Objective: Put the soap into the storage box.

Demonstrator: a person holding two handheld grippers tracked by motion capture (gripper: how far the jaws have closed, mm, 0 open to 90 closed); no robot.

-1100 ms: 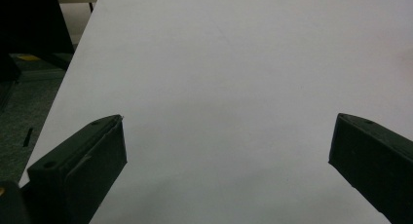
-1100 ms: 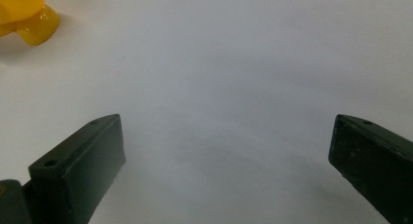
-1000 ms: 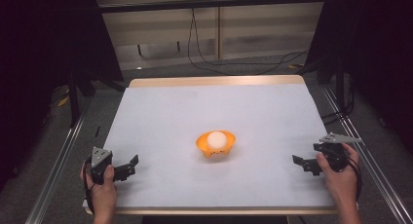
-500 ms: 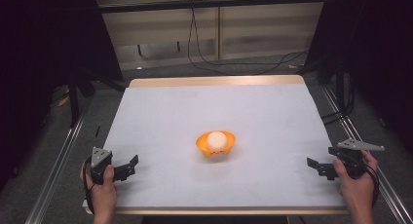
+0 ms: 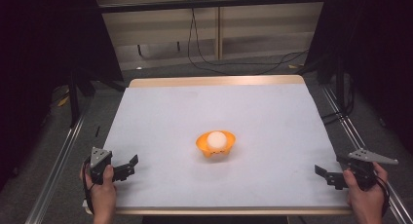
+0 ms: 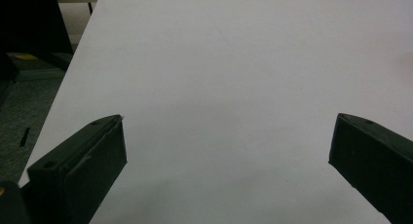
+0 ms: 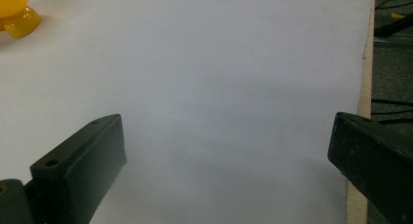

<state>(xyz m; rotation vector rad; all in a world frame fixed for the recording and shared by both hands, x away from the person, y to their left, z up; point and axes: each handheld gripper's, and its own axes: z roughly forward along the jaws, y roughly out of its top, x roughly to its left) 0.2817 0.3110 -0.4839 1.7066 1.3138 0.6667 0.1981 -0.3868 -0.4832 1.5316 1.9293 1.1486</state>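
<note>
Nearest to me, at the table's front edge, I see my two hands coming in from below. My left hand [image 5: 101,192] holds the left gripper [image 5: 127,166] at the near left corner of the white table [image 5: 214,107], its grey three-cornered plate on top. In the left gripper view its two black jaws stand wide apart, released, with nothing but bare white surface between them.

My right hand [image 5: 366,197] holds the right gripper [image 5: 325,174] at the near right corner, close to the table's right edge, with its grey plate sticking out to the right. In the right gripper view the jaws are likewise spread wide and hold nothing; I see the table's wooden edge strip [image 7: 364,87] running past the right jaw and grey floor beyond it.

Farther in, about the middle of the table and between the two grippers but well apart from both, sits an orange bowl [image 5: 215,144] with a pale round ball [image 5: 216,139] resting in it. The bowl's yellow-orange rim [image 7: 14,12] peeks into the upper left corner of the right gripper view.

Beyond the table's far wooden edge, black cables [image 5: 234,63] loop across the grey floor in front of a pale wall, with dark curtains on both sides.
</note>
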